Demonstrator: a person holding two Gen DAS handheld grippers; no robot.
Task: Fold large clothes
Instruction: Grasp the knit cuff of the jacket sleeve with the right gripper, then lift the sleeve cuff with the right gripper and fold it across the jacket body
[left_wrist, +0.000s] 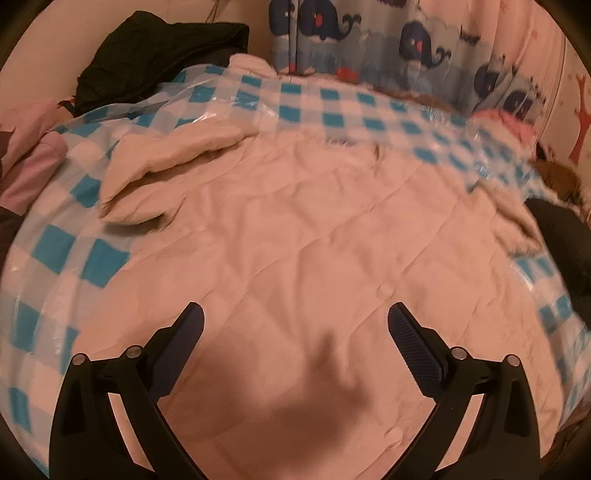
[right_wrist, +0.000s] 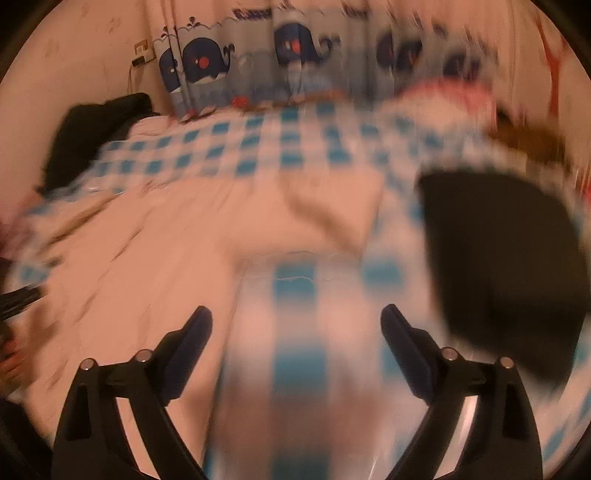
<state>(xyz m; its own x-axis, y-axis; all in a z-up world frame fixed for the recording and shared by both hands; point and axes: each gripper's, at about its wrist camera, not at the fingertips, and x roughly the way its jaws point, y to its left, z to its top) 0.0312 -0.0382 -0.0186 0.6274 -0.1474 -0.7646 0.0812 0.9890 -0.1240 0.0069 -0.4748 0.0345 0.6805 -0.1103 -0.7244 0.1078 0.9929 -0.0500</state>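
Observation:
A large cream quilted coat lies spread flat on a blue-and-white checked plastic sheet, one sleeve folded in at its far left. My left gripper is open and empty, hovering over the coat's body. In the blurred right wrist view the coat lies to the left with a folded part at the middle. My right gripper is open and empty above the checked sheet beside the coat's edge.
A black garment lies at the far left by the wall, and pink clothes lie at the left edge. A whale-print curtain hangs behind. A dark garment lies at the right, with brown fur trim nearby.

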